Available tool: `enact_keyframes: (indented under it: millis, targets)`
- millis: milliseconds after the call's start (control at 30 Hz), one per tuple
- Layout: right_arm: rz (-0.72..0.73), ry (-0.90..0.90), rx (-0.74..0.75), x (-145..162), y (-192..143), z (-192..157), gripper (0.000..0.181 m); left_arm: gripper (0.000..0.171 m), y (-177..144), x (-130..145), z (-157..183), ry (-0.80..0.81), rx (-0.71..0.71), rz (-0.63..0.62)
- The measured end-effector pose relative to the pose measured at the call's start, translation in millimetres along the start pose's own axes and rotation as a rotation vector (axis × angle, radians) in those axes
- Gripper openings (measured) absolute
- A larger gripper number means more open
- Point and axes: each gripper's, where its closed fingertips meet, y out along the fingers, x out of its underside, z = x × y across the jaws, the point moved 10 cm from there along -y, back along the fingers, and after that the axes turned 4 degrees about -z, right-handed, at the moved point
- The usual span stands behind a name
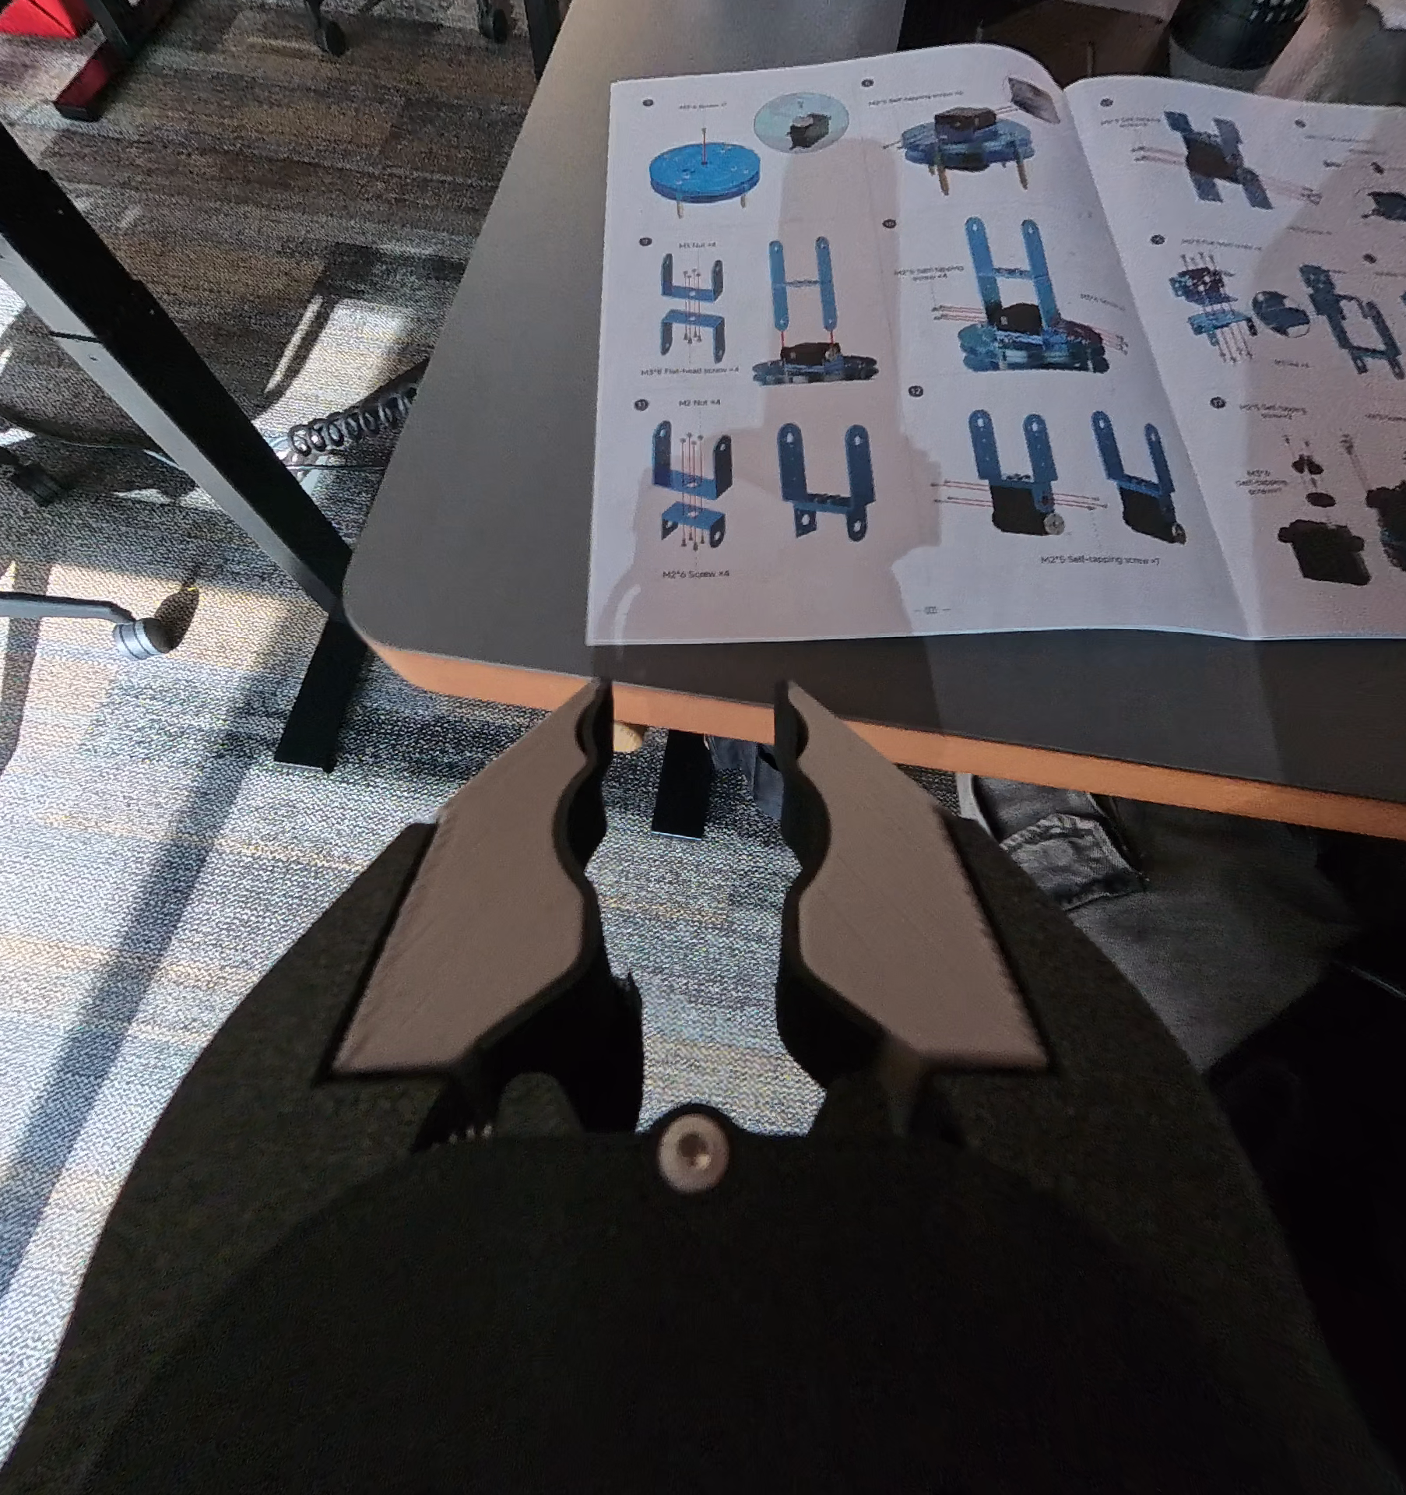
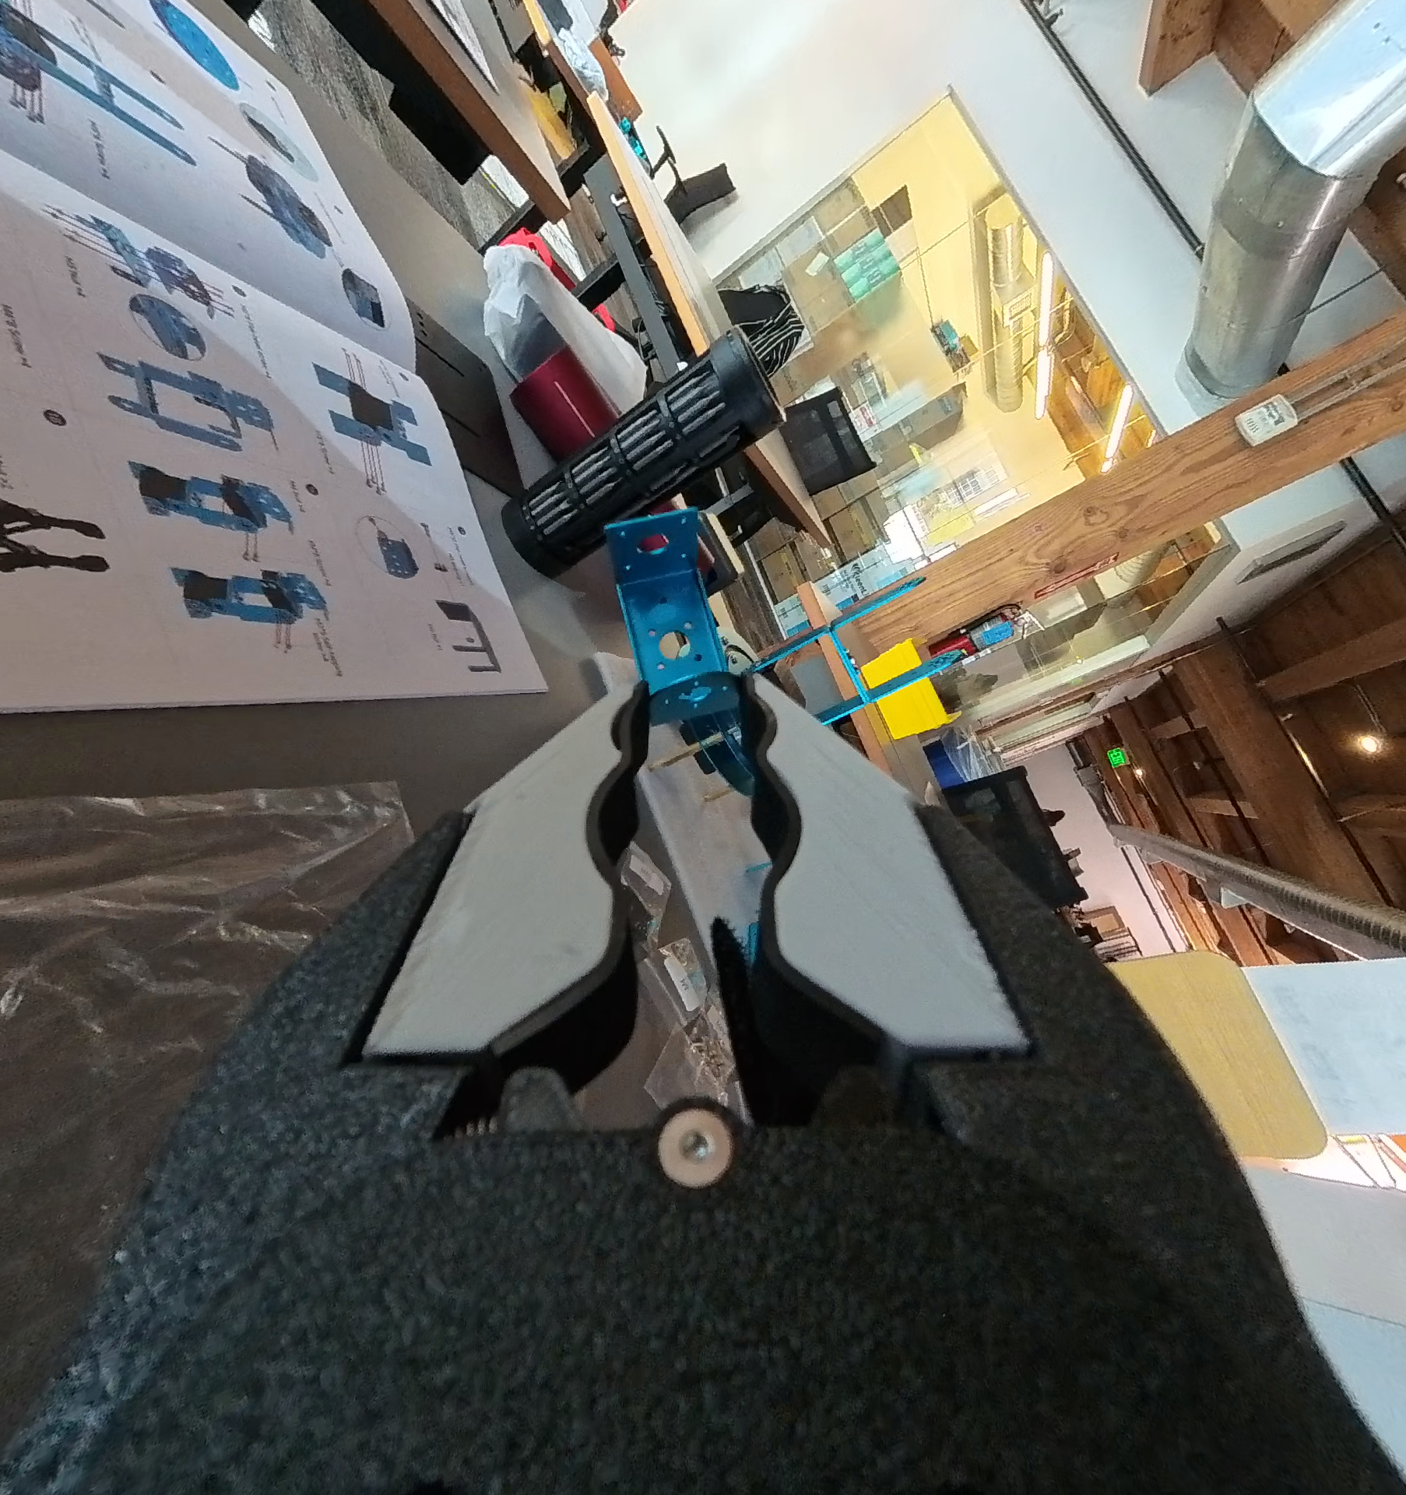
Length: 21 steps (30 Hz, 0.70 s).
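An open assembly manual (image 1: 967,356) with pictures of blue parts lies on a dark table (image 1: 489,421). My left gripper (image 1: 692,696) is open and empty, held just off the table's near edge, below the manual's bottom left corner. My right gripper (image 2: 696,700) is tilted sideways and shut on a blue metal U-bracket (image 2: 667,599), which sticks out past the fingertips; brass standoffs show behind it. The manual (image 2: 198,404) also shows in the right wrist view, to the left of the bracket.
A black ribbed cylinder (image 2: 643,461) and a dark red cylinder (image 2: 562,396) lie beyond the manual. A clear plastic bag (image 2: 158,874) lies on the table at the left. Small bags of hardware (image 2: 675,971) show between the fingers. Carpet, chair legs and a black desk leg (image 1: 158,348) lie left. About 50 cm separates my left fingertips from my right.
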Motion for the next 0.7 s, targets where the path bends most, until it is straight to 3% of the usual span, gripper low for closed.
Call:
enact_keyframes:
  millis: [67,100,133,233,367,467,633,667,700]
  targets:
    - [-0.014,0.03,-0.102,2,0,-4,0.022,0.039,1,-6,9,-0.001,0.041,0.023]
    - [-0.043,0.092,-0.259,5,1,-9,0.022,0.038,2,-11,17,-0.002,0.085,0.045]
    - [-0.103,0.166,-0.402,10,2,-14,0.022,0.039,4,-18,29,0.0,0.147,0.067]
    - [-0.285,0.221,-0.612,38,-5,-19,0.022,0.039,14,-38,71,0.079,0.308,0.101]
    - [-0.407,0.39,-0.886,70,-17,-15,0.022,0.039,24,-59,115,0.228,0.344,0.097]
    - [-0.489,0.415,-0.981,86,-12,-18,0.022,0.039,25,-71,140,0.267,0.382,0.097]
    - [-0.453,0.454,-1.028,90,-4,-33,0.024,0.039,18,-78,169,0.287,0.363,0.105]
    - [-0.435,0.465,-1.03,88,-5,-34,0.026,0.039,16,-78,174,0.284,0.361,0.106]
    - [-0.418,0.474,-1.024,87,-9,-33,0.044,0.039,15,-78,178,0.28,0.361,0.104]
